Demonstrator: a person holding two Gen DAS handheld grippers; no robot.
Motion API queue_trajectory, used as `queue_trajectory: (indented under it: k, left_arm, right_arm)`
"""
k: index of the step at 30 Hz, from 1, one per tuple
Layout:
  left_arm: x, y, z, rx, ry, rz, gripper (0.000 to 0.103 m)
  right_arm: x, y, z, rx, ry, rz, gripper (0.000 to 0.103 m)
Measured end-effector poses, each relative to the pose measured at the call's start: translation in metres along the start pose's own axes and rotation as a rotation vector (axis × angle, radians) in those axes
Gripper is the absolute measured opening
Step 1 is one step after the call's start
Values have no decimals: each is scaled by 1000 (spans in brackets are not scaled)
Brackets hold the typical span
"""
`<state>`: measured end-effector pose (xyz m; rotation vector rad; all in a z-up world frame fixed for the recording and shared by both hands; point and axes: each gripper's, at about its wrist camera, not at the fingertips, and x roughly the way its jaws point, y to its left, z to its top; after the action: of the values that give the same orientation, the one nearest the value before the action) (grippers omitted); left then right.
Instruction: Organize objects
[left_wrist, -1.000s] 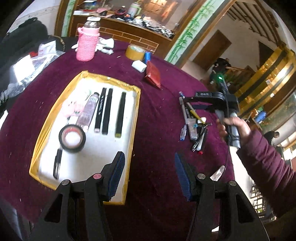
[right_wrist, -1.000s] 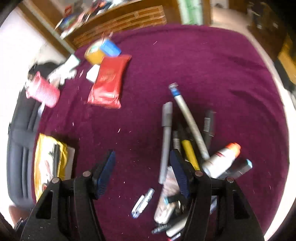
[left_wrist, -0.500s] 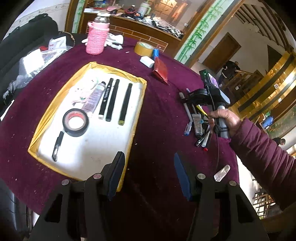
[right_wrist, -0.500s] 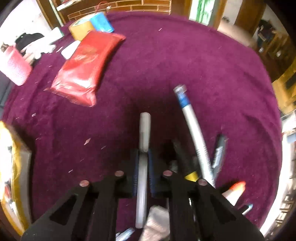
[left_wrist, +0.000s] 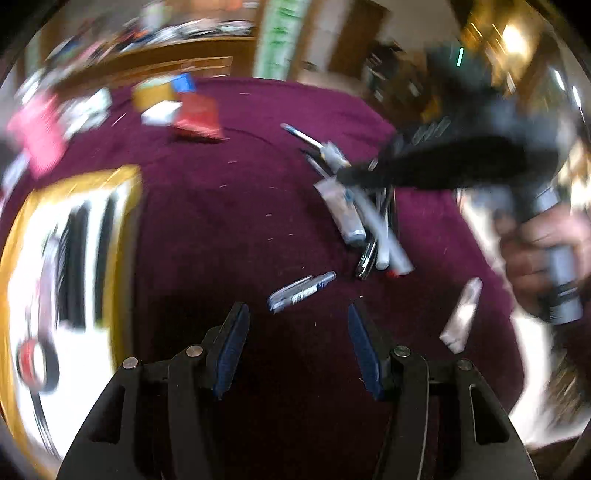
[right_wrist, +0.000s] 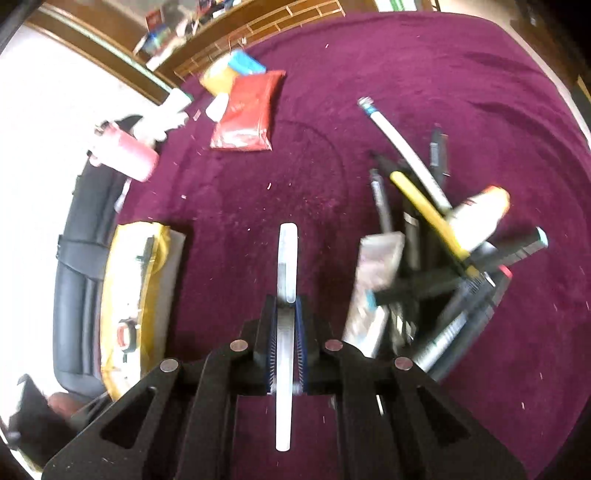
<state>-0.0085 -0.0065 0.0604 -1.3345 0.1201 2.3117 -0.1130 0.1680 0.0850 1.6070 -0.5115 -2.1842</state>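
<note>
My right gripper (right_wrist: 286, 325) is shut on a grey-white pen (right_wrist: 287, 266) and holds it above the purple tablecloth (right_wrist: 369, 66), left of a pile of pens and tubes (right_wrist: 436, 236). In the blurred left wrist view the right gripper shows as a dark shape (left_wrist: 436, 166) over the same pile (left_wrist: 365, 221). My left gripper (left_wrist: 297, 347) is open and empty, just short of a small blue-and-silver pen (left_wrist: 301, 286). The yellow-rimmed white tray (left_wrist: 122, 258) with black pens and a tape roll lies at the left; it also shows in the right wrist view (right_wrist: 155, 258).
A red pouch (right_wrist: 247, 110), a yellow tape roll (right_wrist: 221, 75), a white eraser and a pink-sleeved bottle (right_wrist: 125, 155) lie at the table's far side. A small white tube (left_wrist: 461, 314) lies near the right edge. A black chair (right_wrist: 74, 266) stands beside the tray.
My right gripper closed on the grey-white pen and lifted it from the pile, drawing back. My left gripper swung right, from over the tray toward the small blue pen.
</note>
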Motion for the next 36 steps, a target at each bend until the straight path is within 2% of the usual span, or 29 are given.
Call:
queue_trajectory:
  k: [4,6,7,8,10,11,13,15,16,23,26,29,33,36]
  left_arm:
    - [37,-34,8,255,34,92,49]
    - [60,-51,6,389,77,140,48]
    - [66,-57,4,429,77,151,44]
    - [65,-59,6,436,60,139,35]
    - [67,-57,12,369,88,139,10]
    - [66,-51,16,321,98,113,7]
    - [63,-34,20,187,113,29,7]
    - [57,-21,19,110,105,8,7]
    - [49,-12,18,50,94,-27,7]
    - [-28,27,9,-145,-48,-110,7]
    - [-67,53,2,-218,-108,-103,7]
    - [-98,91,-12,-298,-138,-57,7]
    - [-104,138,-41,-391,-99,30,7]
    - [-93,160,-58,-435,-57,57,7]
  right_arm:
    - [-20,-9,-16,16,-28,1,7]
    - [-29,-18,-24,36,-34,11,7]
    - [-30,-18,-29,43,-37,13,8]
    - [-30,-20,-30,48,-39,16,8]
    - [-32,-25,-34,65,-42,27,8]
    - [-35,-26,-37,70,-42,33,8]
    - [-38,-27,-41,73,-43,39,8]
    - [-37,-23,-42,69,-42,50,8]
    - [-36,-18,-43,64,-41,56,8]
    - [-27,17,-47,28,-24,125,8]
    - [-18,48,-47,-11,-7,160,8]
    - [-5,85,-50,-56,19,198,8]
    - [24,136,-59,-100,76,246,8]
    - [50,170,-71,-114,125,263,8]
